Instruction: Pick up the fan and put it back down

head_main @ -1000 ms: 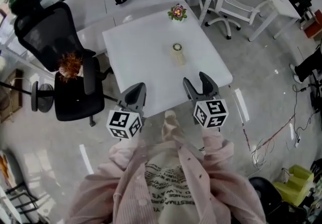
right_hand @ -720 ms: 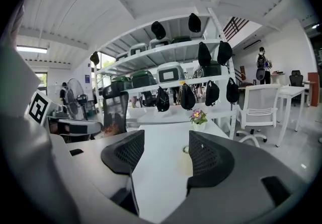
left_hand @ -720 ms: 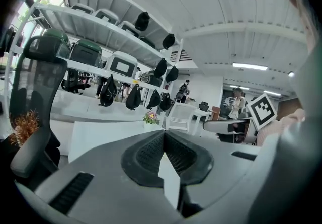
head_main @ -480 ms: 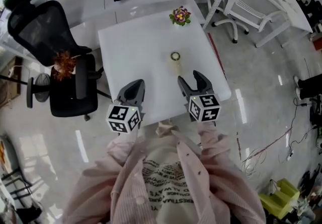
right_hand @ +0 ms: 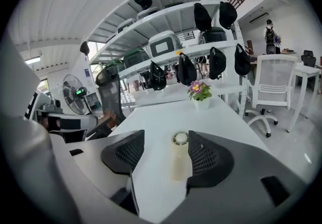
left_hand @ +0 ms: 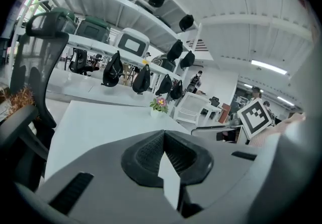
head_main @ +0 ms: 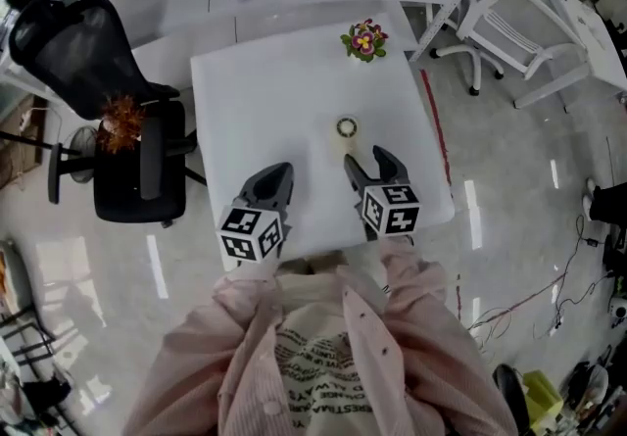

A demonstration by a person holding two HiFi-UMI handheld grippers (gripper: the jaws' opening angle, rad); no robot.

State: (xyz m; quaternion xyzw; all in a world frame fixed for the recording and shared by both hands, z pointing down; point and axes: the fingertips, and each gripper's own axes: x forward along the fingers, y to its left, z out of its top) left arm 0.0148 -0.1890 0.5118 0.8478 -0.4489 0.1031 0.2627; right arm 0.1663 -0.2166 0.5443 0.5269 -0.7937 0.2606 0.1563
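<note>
Cream fan (right_hand: 179, 161) sits framed by parted right claw (right_hand: 163, 141); left claw (left_hand: 163, 140) closed.

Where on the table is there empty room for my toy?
The left half of the table is bare, from the far edge to the left gripper. Crowded: the right side, with flower pot, fan and right gripper.
</note>
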